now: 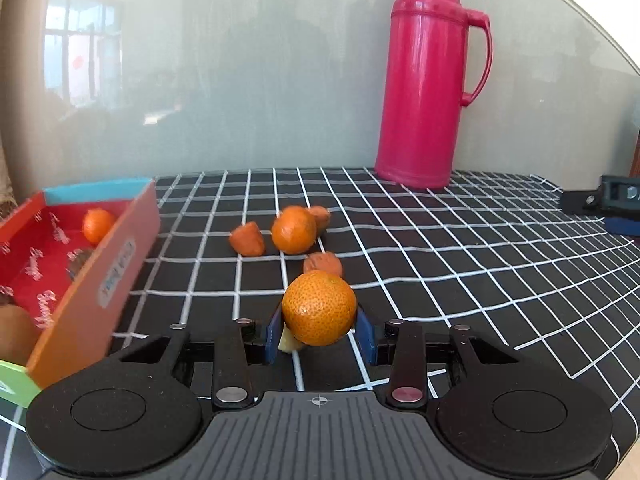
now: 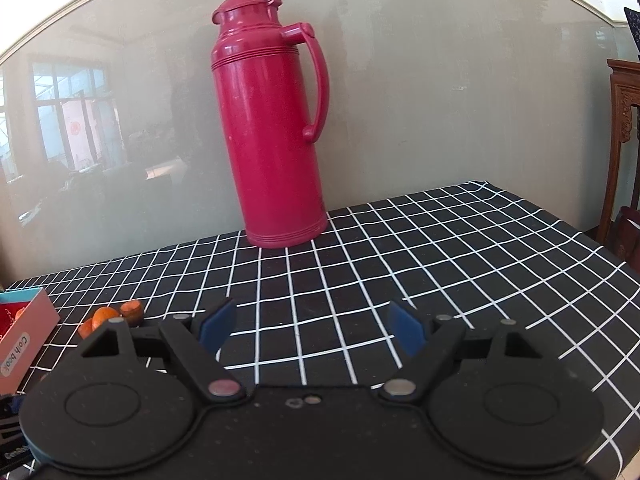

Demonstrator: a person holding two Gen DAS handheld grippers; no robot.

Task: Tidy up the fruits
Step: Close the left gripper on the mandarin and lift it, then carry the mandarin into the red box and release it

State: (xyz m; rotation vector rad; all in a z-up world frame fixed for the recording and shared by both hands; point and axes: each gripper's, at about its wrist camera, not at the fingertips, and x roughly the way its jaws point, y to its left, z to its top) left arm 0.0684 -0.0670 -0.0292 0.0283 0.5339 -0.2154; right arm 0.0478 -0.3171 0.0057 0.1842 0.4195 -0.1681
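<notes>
A black grid-checked tablecloth [image 2: 440, 260] carries a tall pink thermos [image 2: 268, 120] and a red box [image 1: 80, 276]. The right gripper [image 2: 310, 326] gapes empty; the left gripper [image 1: 320, 334] clamps a mandarin [image 1: 319, 308] near the box.

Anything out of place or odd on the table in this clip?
A pale scrap shows under the orange held in the left gripper; I cannot tell what it is. Loose fruit lies outside the box.
</notes>
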